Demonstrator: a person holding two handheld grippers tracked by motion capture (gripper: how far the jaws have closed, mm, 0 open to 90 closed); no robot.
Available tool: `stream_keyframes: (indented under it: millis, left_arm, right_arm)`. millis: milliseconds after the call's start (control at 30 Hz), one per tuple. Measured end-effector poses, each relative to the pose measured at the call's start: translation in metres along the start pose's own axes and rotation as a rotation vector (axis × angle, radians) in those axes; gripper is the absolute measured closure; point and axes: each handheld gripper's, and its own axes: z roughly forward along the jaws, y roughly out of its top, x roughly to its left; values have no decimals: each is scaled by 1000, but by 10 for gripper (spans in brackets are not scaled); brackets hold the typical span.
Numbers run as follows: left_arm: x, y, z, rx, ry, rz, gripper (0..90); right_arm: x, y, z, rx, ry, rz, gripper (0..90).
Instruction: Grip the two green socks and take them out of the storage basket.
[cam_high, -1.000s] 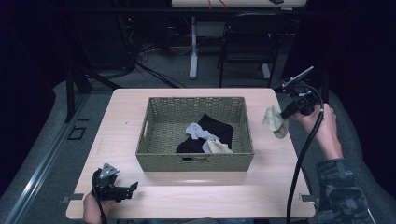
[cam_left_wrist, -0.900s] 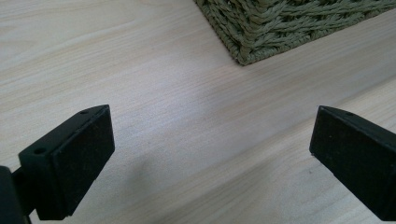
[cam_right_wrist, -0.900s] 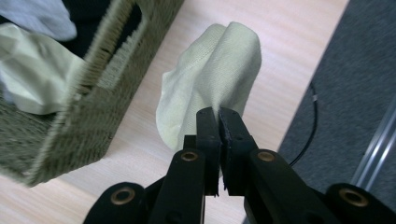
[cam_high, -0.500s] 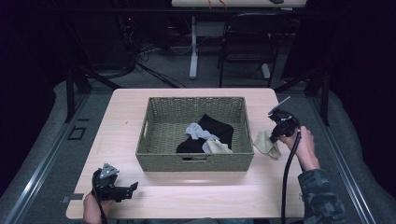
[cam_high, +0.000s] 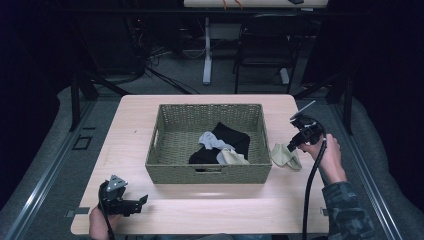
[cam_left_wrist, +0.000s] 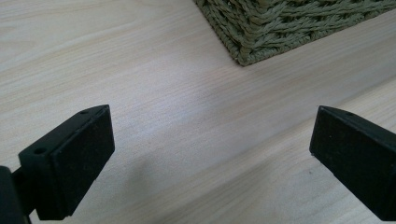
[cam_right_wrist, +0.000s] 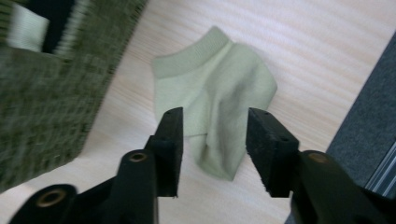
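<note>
Sock (cam_right_wrist: 219, 88) flat on table (cam_high: 150, 115) beside basket (cam_high: 165, 172), just freed by right tool (cam_right_wrist: 212, 147), jaws opening; left tool (cam_left_wrist: 210, 154) idle, open.

Right gripper (cam_right_wrist: 212, 154): 2 black blocky jaws, brass-ringed screw holes, black trailing cable; camouflage-patterned sleeve (cam_high: 347, 212).

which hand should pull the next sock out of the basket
Right. The right gripper, jaws just opened off the pale sock, sits beside the basket; the left gripper rests nearer the table's front edge.
</note>
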Motion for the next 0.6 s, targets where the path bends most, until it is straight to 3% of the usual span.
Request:
stream_keyframes:
  millis: [33,100,300,467,600]
  left_arm:
    - [0,0,0,1,-1,-2,0]
    - [0,0,0,1,-1,-2,0]
    - [0,0,0,3,-2,-7,0]
    - [0,0,0,4,-3,-8,0]
    - [0,0,0,1,-2,-5,0]
  right_arm:
    - [3,2,-14,-3,-5,-28,487]
    - [5,2,-20,-17,-3,-34,474]
    - [25,11,-66,-90,-9,-93,353]
    - [44,21,-87,-116,-2,-151,279]
    - [60,29,-92,-122,6,-194,216]
